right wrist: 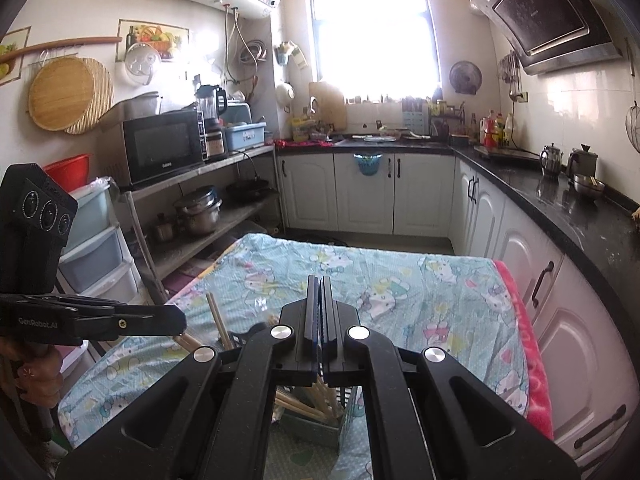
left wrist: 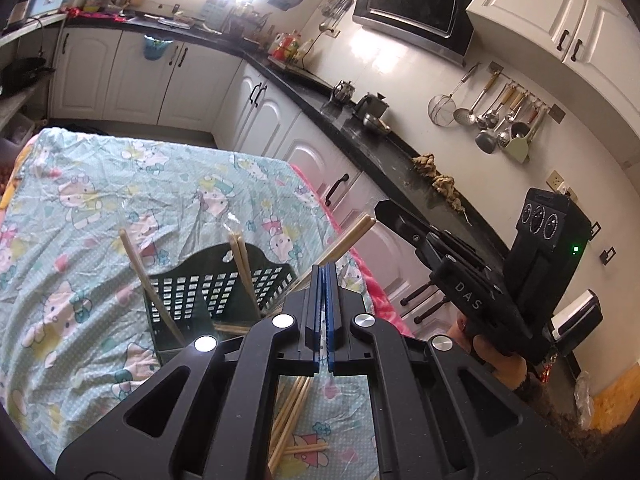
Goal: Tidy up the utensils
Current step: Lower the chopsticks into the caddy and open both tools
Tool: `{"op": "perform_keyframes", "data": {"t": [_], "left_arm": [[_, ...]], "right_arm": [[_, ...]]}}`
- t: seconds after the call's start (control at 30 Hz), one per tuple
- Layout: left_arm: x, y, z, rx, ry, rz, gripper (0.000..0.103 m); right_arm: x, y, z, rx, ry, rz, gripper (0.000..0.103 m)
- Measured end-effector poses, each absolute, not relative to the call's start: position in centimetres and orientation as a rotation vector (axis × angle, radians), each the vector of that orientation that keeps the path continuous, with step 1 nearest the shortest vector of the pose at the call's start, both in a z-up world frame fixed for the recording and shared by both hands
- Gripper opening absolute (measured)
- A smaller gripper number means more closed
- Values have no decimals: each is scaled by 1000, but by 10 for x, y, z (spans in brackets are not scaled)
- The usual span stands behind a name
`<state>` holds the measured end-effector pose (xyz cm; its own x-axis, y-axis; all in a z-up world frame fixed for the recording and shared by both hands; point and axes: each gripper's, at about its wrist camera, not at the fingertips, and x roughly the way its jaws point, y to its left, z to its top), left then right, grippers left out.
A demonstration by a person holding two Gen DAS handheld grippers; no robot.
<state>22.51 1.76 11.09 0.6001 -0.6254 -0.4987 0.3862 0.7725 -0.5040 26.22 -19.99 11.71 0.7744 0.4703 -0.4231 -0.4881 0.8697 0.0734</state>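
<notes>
A dark green slotted utensil basket [left wrist: 224, 284] stands on the table with several wooden chopsticks [left wrist: 244, 268] leaning in it. My left gripper [left wrist: 325, 268] is shut on a pair of chopsticks [left wrist: 352, 236] that angle up to the right, above the basket's right side. More chopsticks [left wrist: 292, 428] lie loose on the cloth under the gripper. My right gripper [right wrist: 321, 280] is shut and empty, above the basket [right wrist: 316, 420], whose chopsticks [right wrist: 218, 320] stick out to its left. The left gripper's body [right wrist: 92, 320] shows at the left in the right wrist view.
The table wears a cartoon-cat cloth [left wrist: 120, 200] with a pink edge [right wrist: 532, 360]. A black counter [left wrist: 400, 160] with white cabinets runs along the right, with kettles [right wrist: 552, 160] on it. A shelf rack with a microwave [right wrist: 164, 148] stands on the left.
</notes>
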Motion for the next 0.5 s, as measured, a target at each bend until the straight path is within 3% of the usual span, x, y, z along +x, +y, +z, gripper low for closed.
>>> {"op": "perform_keyframes", "data": {"t": [0.1,0.13,0.17,0.23,0.5], "left_arm": [[226,17,104,-368,719,-591,0],[226,18,102,-368,720,-585,2],[225,18,100,-367,721,-576,7],[223,21,99,-366,715,-565,16],[205,36,106,-345,662,-500,37]], "right_arm": [[262,-201,112,-34,460,518,9],[262,-202,111,-30,461,518,17],[262,-203,110,-24,461,516,24],[261,-205,109,-20,464,517,27],[257,-213,105,20,469,508,44]]}}
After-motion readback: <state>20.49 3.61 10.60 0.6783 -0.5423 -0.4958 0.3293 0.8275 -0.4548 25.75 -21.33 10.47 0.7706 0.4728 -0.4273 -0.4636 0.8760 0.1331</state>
